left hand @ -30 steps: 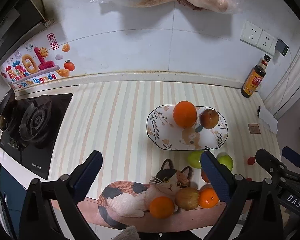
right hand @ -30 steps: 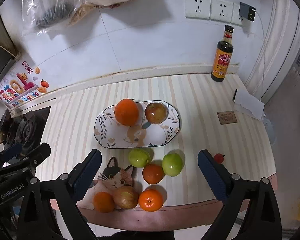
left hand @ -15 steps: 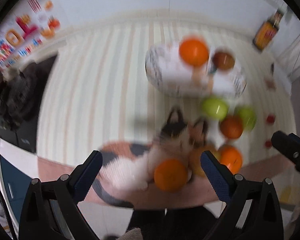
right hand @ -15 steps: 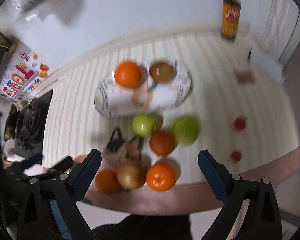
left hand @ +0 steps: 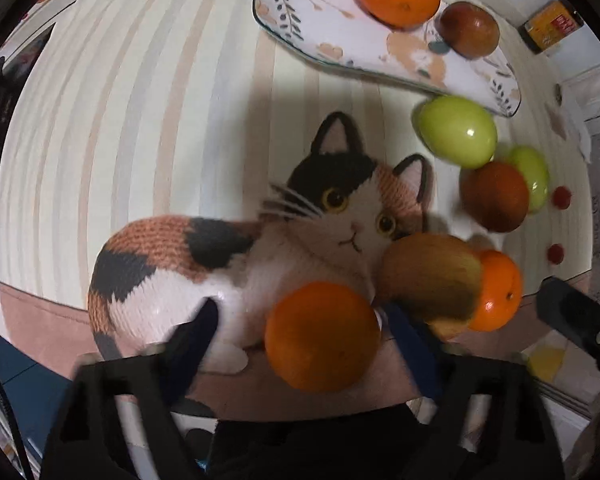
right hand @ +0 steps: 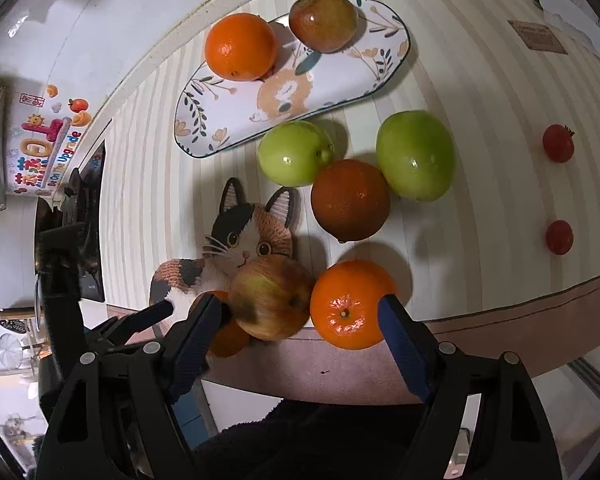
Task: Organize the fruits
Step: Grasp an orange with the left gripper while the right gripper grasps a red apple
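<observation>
A flowered oval plate [right hand: 236,120] holds an orange [right hand: 241,47] and a reddish apple [right hand: 323,21]; the plate also shows in the left wrist view [left hand: 300,12]. Loose fruit lies in front of the plate: two green apples [right hand: 295,153] [right hand: 416,157], a dark orange [right hand: 350,199], a yellowish apple [right hand: 270,298], a tangerine [right hand: 350,304]. My left gripper [left hand: 304,336] is open, its fingers on either side of a front orange [left hand: 322,336] on the cat mat [left hand: 228,256]. My right gripper [right hand: 298,316] is open around the yellowish apple and the tangerine.
Two cherry tomatoes [right hand: 558,143] [right hand: 559,237] lie at the right. A gas stove [right hand: 72,216] is at the left, a wall sticker [right hand: 44,148] behind it. The counter's front edge [right hand: 500,312] runs just under the front fruit. A paper tag [right hand: 536,36] lies at the far right.
Both grippers have moved down and forward to the front fruit. The left one now straddles the front orange; the right one straddles the yellowish apple and tangerine. Both stay open.
</observation>
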Motion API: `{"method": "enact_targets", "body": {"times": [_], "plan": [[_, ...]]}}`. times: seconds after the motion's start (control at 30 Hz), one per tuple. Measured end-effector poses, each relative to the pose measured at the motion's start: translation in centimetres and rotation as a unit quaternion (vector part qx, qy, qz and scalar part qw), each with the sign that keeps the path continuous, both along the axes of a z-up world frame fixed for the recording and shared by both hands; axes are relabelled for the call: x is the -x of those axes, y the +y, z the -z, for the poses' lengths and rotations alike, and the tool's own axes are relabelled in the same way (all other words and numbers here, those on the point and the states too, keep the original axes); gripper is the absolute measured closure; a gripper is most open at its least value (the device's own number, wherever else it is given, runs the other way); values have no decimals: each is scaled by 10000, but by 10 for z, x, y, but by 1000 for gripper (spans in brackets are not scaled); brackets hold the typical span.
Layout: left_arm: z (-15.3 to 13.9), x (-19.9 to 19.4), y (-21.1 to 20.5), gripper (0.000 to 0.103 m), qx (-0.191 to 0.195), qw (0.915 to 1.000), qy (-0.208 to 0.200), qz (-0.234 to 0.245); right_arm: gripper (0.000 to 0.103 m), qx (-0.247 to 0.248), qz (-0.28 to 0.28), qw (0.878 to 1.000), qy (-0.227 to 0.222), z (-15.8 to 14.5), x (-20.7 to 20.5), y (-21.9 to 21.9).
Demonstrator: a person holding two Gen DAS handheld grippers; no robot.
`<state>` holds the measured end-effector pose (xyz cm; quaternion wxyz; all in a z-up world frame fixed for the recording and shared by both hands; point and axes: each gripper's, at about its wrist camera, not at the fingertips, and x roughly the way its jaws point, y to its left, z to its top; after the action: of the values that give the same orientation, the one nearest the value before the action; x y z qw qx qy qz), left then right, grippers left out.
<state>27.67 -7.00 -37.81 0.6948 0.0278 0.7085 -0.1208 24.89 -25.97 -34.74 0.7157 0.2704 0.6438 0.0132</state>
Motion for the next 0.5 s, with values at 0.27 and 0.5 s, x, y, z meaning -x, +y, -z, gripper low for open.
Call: {"method": "enact_targets", "body": {"times": [0.27,0.5], "plan": [[4,3,0,33,305,9994,150,77,20,80,111,9994,318,13,0,-10],[4,-1,18,33,551,9974,315,-338,20,-80,-782,9969,67,9,-21,29]]}}
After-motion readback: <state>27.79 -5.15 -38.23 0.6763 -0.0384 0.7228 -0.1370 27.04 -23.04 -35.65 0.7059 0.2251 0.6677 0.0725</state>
